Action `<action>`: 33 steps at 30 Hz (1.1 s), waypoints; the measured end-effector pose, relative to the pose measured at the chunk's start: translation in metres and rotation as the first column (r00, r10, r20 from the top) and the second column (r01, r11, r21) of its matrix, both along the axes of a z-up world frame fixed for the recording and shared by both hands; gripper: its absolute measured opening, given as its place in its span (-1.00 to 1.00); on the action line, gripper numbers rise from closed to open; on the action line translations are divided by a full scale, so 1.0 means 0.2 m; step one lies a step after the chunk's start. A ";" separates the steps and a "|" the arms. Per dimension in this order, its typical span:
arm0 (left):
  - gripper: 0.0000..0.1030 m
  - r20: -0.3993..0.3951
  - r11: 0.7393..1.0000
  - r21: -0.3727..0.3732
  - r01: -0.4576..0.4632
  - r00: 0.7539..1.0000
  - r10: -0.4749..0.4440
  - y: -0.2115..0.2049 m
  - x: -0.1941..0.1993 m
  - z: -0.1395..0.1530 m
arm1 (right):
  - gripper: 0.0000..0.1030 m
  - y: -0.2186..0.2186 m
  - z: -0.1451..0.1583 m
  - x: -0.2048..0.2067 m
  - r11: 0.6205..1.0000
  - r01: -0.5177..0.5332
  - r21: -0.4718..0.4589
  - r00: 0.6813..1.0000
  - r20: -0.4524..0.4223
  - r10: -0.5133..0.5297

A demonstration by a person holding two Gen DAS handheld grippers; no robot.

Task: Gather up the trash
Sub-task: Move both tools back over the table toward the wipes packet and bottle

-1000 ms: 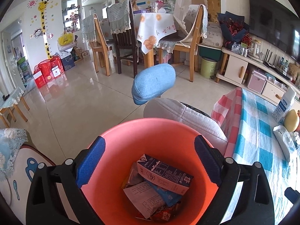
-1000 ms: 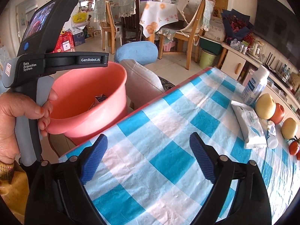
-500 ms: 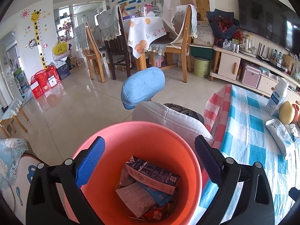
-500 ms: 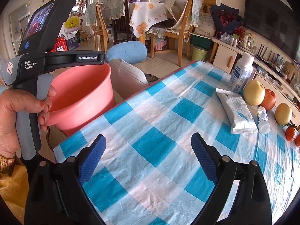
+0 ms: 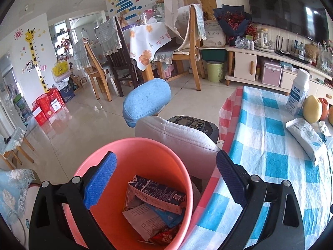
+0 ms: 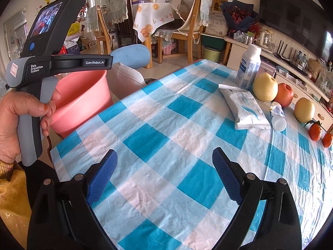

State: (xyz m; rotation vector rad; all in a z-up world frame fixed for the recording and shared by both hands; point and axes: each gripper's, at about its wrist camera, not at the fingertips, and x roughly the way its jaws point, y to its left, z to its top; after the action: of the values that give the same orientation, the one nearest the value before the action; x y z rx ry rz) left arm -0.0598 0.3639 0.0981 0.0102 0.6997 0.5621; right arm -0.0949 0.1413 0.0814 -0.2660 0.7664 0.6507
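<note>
The checked surface [image 6: 166, 129] is coming nearer — both hand-held grippers, left [image 5: 166, 179] and right [image 6: 164, 177], are staying apart, empty; the bin [image 5: 158, 145] at 9 o'clock is awaiting more trash.

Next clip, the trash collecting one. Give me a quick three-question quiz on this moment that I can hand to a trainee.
1. True or false: the left tongs are shut on the dark milk carton.
2. Where does the pink bin stand relative to the checked table? A) on the table B) beside its edge, lower than the tabletop C) under the dining chairs
3. Fill in: the wipes packet lies flat next to a yellow ____.

Key: 1 false, both the left and the right tongs are open and empty, and the carton lies inside the bin. 2 B. 3 pear.
</note>
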 end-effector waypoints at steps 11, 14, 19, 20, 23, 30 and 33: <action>0.85 -0.041 0.997 0.048 0.059 0.998 -0.057 -0.14 0.04 -0.03 | 0.80 -0.18 -0.03 0.01 0.999 0.037 0.031 0.999 -0.014 -0.036; 0.85 -0.051 0.996 0.049 0.077 0.996 -0.075 -0.18 0.05 -0.04 | 0.80 -0.23 -0.04 0.01 0.998 0.051 0.046 0.998 -0.024 -0.050; 0.85 -0.036 0.990 -0.036 0.133 0.990 -0.135 -0.23 0.06 -0.05 | 0.80 -0.34 -0.05 0.03 0.994 0.080 0.072 0.996 -0.033 -0.078; 0.85 -0.028 0.988 -0.062 0.144 0.989 -0.146 -0.25 0.07 -0.05 | 0.80 -0.37 -0.06 0.04 0.993 0.089 0.078 0.996 -0.036 -0.087; 0.85 -0.004 0.972 -0.158 0.172 0.984 -0.175 -0.28 0.08 -0.06 | 0.80 -0.47 -0.06 0.08 0.987 0.126 0.098 0.992 -0.042 -0.122; 0.85 0.055 0.890 -0.372 0.265 0.963 -0.264 -0.46 0.22 -0.10 | 0.80 -0.77 -0.06 0.21 0.954 0.242 0.174 0.970 -0.074 -0.233; 0.85 0.053 0.843 -0.454 0.287 0.954 -0.296 -0.59 0.33 -0.13 | 0.80 -0.91 -0.04 0.27 0.933 0.290 0.213 0.957 -0.081 -0.278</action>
State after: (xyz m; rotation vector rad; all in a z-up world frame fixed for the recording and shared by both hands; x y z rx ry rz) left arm 0.0059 0.2464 0.0721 -0.3164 0.8196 0.0915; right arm -0.0415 -0.0413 0.0725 0.0678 0.7548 0.4637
